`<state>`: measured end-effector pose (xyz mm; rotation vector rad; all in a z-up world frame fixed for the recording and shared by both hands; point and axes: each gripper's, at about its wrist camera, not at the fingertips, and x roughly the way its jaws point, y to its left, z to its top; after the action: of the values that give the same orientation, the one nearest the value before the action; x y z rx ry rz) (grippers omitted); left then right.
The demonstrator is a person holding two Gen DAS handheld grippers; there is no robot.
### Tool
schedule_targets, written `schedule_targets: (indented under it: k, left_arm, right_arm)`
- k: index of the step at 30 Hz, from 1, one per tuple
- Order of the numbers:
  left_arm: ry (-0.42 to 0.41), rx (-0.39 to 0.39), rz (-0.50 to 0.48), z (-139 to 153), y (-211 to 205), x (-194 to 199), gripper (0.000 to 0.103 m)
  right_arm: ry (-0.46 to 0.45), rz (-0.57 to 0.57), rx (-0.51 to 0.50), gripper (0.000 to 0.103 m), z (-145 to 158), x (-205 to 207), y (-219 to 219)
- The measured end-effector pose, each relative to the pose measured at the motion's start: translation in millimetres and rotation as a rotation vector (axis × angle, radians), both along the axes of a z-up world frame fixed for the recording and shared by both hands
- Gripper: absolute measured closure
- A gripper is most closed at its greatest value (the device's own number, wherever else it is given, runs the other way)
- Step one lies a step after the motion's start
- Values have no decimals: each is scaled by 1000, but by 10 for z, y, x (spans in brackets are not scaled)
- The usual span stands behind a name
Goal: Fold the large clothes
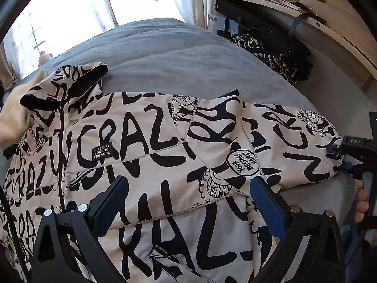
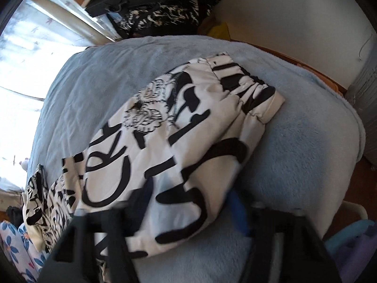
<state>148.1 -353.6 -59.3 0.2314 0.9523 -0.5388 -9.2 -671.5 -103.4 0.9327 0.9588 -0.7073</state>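
Note:
A white padded jacket [image 1: 146, 146] with big black lettering lies spread on a grey-blue bed [image 1: 169, 61], hood [image 1: 63, 82] at the upper left. Its sleeve [image 1: 289, 141] stretches out to the right. My left gripper [image 1: 188, 184] hovers open over the jacket's body, blue pads wide apart, nothing between them. My right gripper [image 1: 341, 156] sits at the sleeve's cuff end, one jaw above the fabric and one below. In the blurred right wrist view the sleeve [image 2: 188, 122] runs away from the right gripper [image 2: 188, 200], its near part filling the gap between the fingers. The cuff [image 2: 254, 92] lies far up.
A pile of dark patterned clothes [image 1: 271, 54] lies beside the bed under a wooden shelf [image 1: 306, 18]. Bright curtains [image 1: 70, 11] hang behind the bed. A hand [image 1: 361, 202] holds the right gripper's handle. Floral fabric [image 2: 14, 247] shows at the lower left.

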Motion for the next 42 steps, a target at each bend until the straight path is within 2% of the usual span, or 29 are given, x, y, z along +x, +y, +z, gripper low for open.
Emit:
schedule_targets:
  k: [1, 3, 5, 7, 11, 15, 19, 21, 25, 26, 27, 30, 35, 42]
  left_arm:
    - [5, 0, 8, -5, 22, 8, 1]
    - [14, -1, 22, -8, 78, 23, 1]
    - [23, -6, 34, 0, 162, 47, 1]
    - [27, -10, 53, 8, 265, 72, 1]
    - [43, -26, 102, 13, 499, 132, 1]
    - [51, -44, 156, 28, 798, 156, 1]
    - [37, -32, 190, 4, 1061, 138, 1]
    - [28, -12, 209, -32, 1206, 141, 1]
    - [56, 4, 252, -183, 1445, 189, 1]
    - [80, 4, 267, -239, 1499, 205, 1]
    - [105, -4, 274, -301, 1546, 220, 1]
    - [158, -19, 276, -446, 1586, 233, 1]
    - [227, -74, 241, -583, 1491, 219, 1]
    - [331, -164, 185, -725, 1311, 248, 1]
  right_arm:
    - [10, 0, 1, 72, -24, 19, -20]
    - [-20, -4, -3, 94, 2, 25, -13]
    - [-57, -9, -71, 97, 178, 32, 100]
    - [-103, 42, -204, 98, 485, 98, 330]
    - [-254, 226, -357, 98, 1047, 319, 985]
    - [-329, 433, -426, 98, 1303, 582, 1711]
    - [-368, 609, -410, 98, 1169, 819, 2369]
    - [-344, 670, -410, 97, 987, 909, 2628]
    - [-265, 776, -329, 94, 537, 1030, 2932]
    - [-250, 794, -308, 88, 444, 1023, 2997]
    - [-231, 804, -288, 78, 353, 1020, 3027]
    - [-217, 796, -257, 65, 206, 925, 3090]
    - [-265, 754, -182, 63, 187, 659, 3019]
    - [-287, 688, -164, 63, 183, 341, 2962]
